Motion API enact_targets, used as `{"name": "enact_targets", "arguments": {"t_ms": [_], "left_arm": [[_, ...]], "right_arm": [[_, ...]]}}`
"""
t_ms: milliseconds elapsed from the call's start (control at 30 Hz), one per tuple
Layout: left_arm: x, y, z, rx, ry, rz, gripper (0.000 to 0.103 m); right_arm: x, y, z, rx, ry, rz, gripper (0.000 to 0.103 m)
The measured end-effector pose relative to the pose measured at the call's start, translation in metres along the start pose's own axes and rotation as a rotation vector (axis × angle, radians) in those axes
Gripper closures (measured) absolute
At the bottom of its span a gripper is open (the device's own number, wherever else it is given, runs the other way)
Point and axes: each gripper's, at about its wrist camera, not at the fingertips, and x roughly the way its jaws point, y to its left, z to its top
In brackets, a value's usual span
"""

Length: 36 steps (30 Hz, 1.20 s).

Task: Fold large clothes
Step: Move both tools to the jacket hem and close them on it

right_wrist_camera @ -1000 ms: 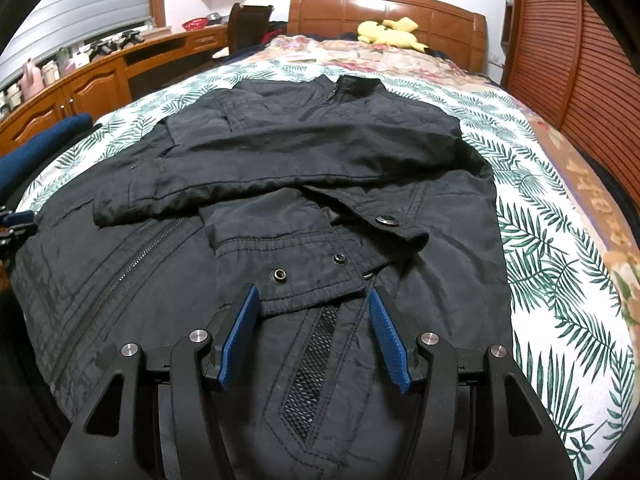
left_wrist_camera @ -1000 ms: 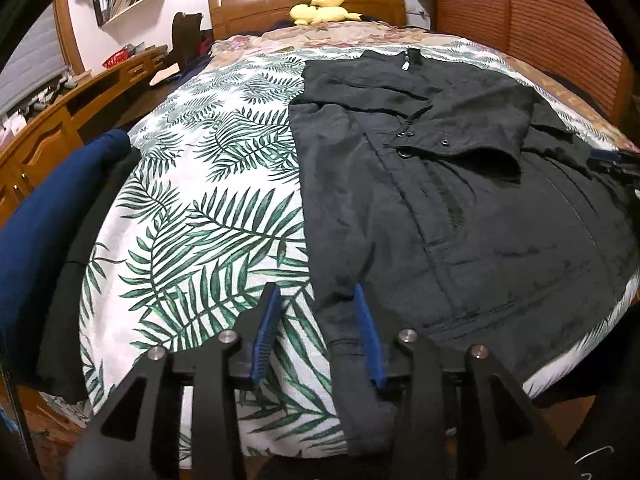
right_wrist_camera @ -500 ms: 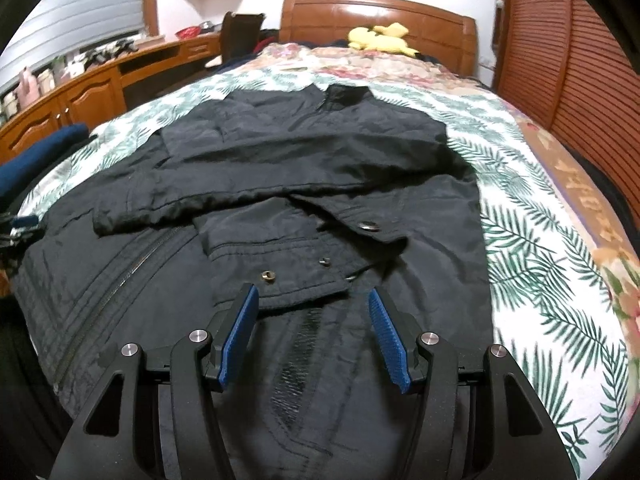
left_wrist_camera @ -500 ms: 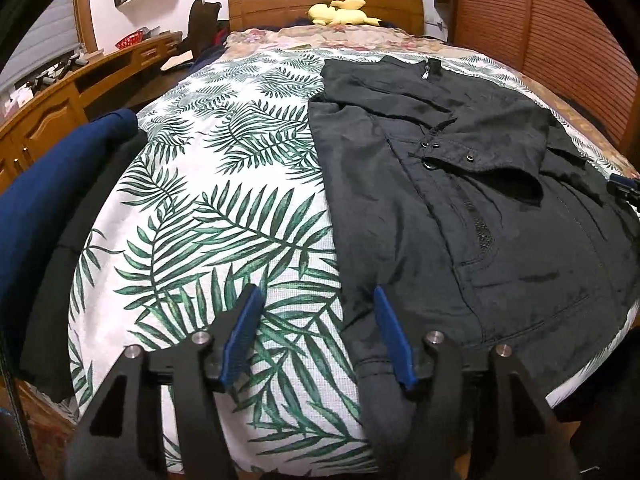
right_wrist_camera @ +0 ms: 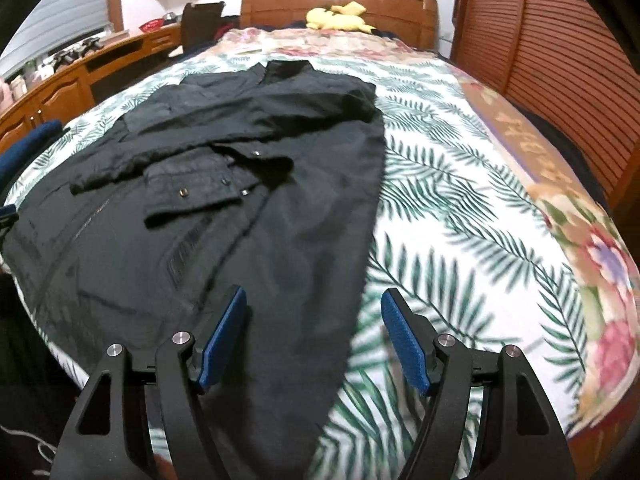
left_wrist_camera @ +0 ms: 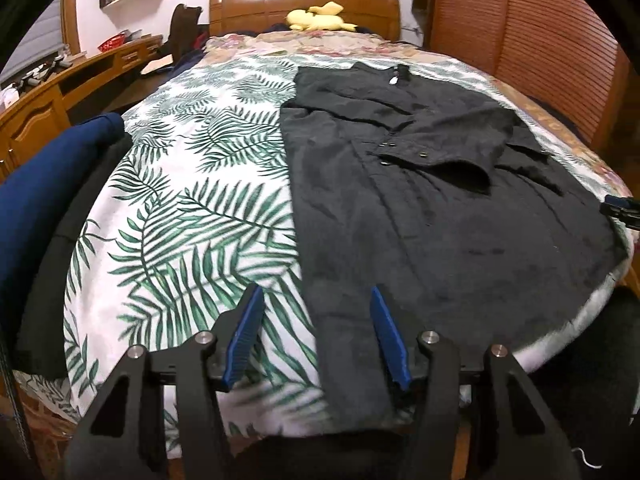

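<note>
Jacket (left_wrist_camera: pixel 440 216) flat on bed (left_wrist_camera: pixel 192 200), sleeves folded in. Left gripper (left_wrist_camera: pixel 316 336) and right gripper (right_wrist_camera: pixel 314 334) both wide open, empty, at hem corners.

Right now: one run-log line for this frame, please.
phase: pre-grasp | left gripper: open, at hem corner | right gripper: open, at other hem corner | black jacket: flat on bed, sleeves folded in

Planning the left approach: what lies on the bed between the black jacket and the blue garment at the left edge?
Only bare leaf-print bedspread, seen in the left wrist view, separates the black jacket from the blue garment.
</note>
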Motion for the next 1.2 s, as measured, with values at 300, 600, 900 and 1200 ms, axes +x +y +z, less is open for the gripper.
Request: {"name": "enact_targets", "arguments": {"t_ms": [300, 600, 900, 1200], "left_arm": [[-0.006, -0.007, -0.013, 0.016, 0.014, -0.011, 0.049], [-0.008, -0.007, -0.02, -0.009, 0.001, -0.04, 0.05], [-0.009, -0.009, -0.024, -0.022, -0.016, -0.056, 0.065], [-0.007, -0.01, -0.025, -0.018, -0.015, -0.05, 0.065]], "right_arm": [[-0.007, 0.007, -0.025, 0.024, 0.043, 0.046, 0.032], [-0.012, 0.022, -0.028, 0.007, 0.056, 0.086, 0.043], [-0.021, 0.019, -0.027, 0.047, 0.023, 0.128, 0.049], [-0.014, 0.017, -0.037, 0.035, 0.055, 0.097, 0.049]]}}
